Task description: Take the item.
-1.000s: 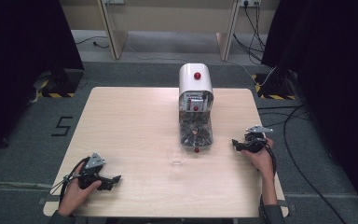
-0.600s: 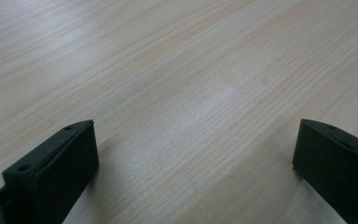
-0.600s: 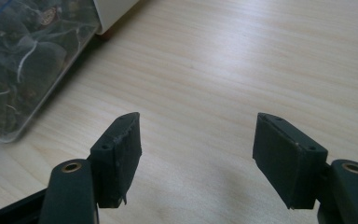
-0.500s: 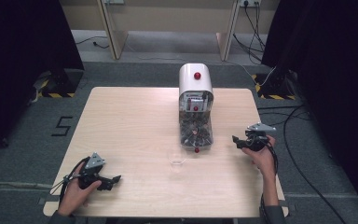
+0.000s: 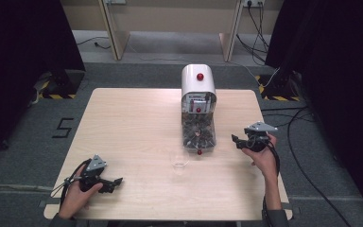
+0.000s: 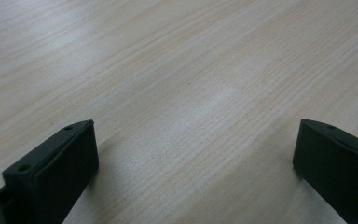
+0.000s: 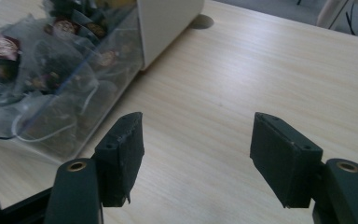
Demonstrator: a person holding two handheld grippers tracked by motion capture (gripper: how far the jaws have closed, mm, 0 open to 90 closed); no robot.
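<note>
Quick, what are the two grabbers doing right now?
Left gripper: open, holding nothing.
Right gripper: open, holding nothing; jaws have just been closing a little.

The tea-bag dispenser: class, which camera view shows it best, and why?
The high view: the whole dispenser stands mid-table, white hood behind, clear bin of tea bags in front. The right gripper view gives a close look at one corner of it, tea bags legible, but cropped. The left gripper view looks at bare table.

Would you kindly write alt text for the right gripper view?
Two black fingers stand open over a pale wooden table, with nothing between them. At left, a clear dispenser with a white body holds tea bags.
</note>
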